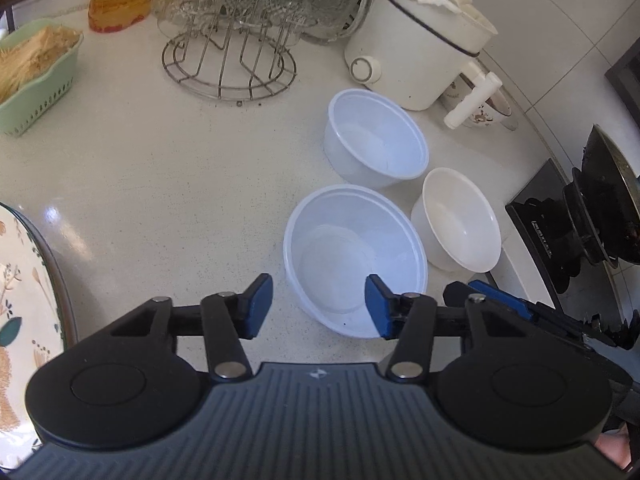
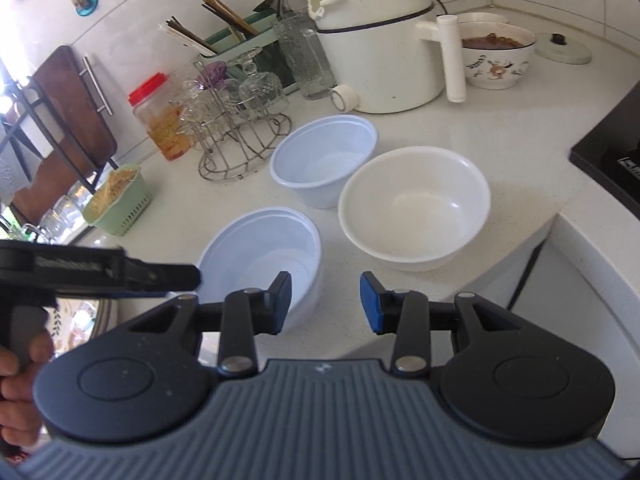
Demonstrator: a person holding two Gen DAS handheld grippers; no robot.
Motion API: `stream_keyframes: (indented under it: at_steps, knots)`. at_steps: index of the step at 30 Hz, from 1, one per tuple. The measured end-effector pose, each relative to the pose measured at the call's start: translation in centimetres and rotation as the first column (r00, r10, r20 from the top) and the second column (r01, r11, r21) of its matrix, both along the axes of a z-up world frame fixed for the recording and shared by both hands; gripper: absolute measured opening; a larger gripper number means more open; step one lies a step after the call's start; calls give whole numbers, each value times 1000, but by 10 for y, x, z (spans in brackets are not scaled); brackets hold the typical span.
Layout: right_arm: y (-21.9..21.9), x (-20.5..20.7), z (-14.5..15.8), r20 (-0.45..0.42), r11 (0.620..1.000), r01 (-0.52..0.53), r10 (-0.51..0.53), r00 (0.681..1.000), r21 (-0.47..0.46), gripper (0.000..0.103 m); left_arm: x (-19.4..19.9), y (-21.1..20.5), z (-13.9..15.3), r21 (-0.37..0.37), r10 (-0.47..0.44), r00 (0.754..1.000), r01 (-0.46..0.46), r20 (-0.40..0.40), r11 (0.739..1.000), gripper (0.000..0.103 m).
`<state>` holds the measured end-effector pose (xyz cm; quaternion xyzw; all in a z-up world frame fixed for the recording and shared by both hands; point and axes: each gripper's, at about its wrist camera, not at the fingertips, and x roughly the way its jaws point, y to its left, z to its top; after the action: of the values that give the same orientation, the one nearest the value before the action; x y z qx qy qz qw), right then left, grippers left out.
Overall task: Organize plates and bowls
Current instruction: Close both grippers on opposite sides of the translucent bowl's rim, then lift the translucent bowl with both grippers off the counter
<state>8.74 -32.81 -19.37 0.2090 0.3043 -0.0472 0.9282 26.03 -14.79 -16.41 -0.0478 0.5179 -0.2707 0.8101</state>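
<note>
- Stacking looks like the step in hand, judging by three loose bowls on the counter [image 1: 180, 184]; I'd start with the near bowl [image 1: 352, 256], which lies just ahead of my left gripper [image 1: 318, 306] and slightly to its right.
- To do it well, I'd put one finger inside the rim and one outside, pinch the wall rather than the lip, and lift straight up so the thin plastic doesn't buckle or skid.
- Left gripper: jaws spread wide, holding nothing. Its right pad overlaps the near bowl's rim in the left view, but I can't tell whether it touches or hovers above.
- Right gripper [image 2: 325, 304]: also wide open and empty. The near bowl [image 2: 264, 256] sits ahead and left of it, behind its left pad; contact is unclear.
- Further out, the white bowl [image 2: 416, 208] is ahead and right of the right gripper, and the far bowl [image 2: 324, 164] is beyond both, close beside them.
- Nesting order is my guess: the white bowl seems the wider, so it may suit as the base.
- A patterned plate [image 1: 28, 304] shows at the left gripper's far left.
- Behind the bowls stand a glass rack [image 2: 240, 136] and a white pot [image 2: 380, 48]; I'd keep my lift clear of them.
</note>
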Motion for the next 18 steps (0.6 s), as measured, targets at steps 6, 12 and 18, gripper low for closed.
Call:
stream_keyframes:
  at_steps: [6, 12, 18]
  knots:
    - [-6, 14, -6, -2, 1000, -20, 20, 1000, -10, 39, 10, -5, -2, 20, -29, 999, 29, 40, 999, 41]
    - [-3, 24, -11, -18, 998, -59, 59, 998, -16, 29, 16, -6, -6, 19, -34, 999, 33, 39, 999, 26]
    - [2, 34, -12, -40, 995, -80, 78, 996, -54, 17, 17, -4, -10, 11, -11, 1000, 10, 29, 1000, 21]
